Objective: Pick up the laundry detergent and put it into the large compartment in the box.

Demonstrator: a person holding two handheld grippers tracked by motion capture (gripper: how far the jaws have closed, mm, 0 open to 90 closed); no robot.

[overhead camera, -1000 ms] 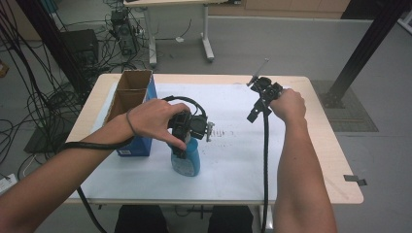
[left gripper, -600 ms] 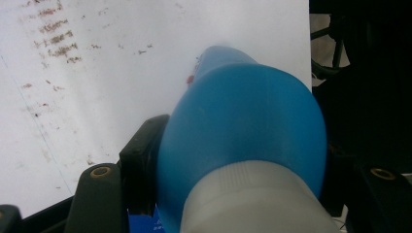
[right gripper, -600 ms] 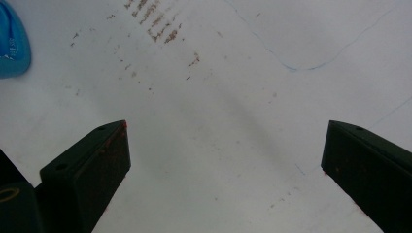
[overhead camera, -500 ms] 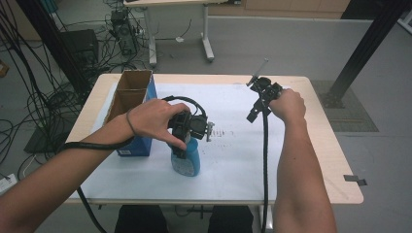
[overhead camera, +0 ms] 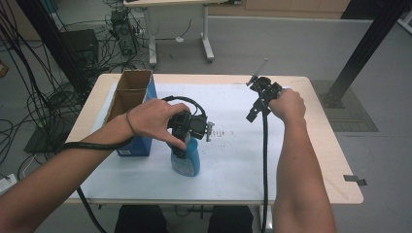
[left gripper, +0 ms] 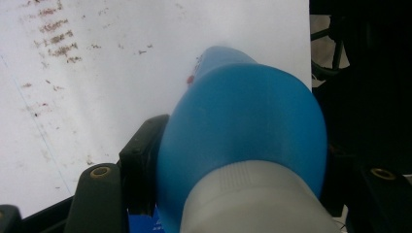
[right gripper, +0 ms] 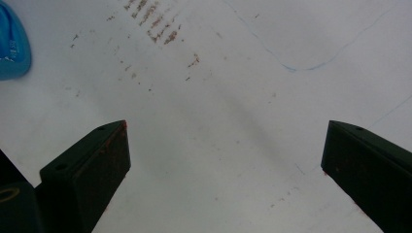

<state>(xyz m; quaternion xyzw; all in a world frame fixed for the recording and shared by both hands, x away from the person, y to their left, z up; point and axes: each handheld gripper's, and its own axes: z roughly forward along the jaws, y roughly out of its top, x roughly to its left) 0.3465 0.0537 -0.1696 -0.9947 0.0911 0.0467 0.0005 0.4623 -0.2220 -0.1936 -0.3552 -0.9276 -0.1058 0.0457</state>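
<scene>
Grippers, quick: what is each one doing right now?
Left gripper: shut on the blue plastic bottle.
Right gripper: open, holding nothing.

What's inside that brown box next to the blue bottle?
The cardboard box stands open at the top beside the blue bottle. Only its brown inner walls show from the high view; its bottom is hidden by its own walls, so I can't tell whether anything lies inside.

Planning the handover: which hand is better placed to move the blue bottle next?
Left. The left gripper is already clamped on the blue bottle, while the right gripper hangs open above bare table sheet, well away.
</scene>
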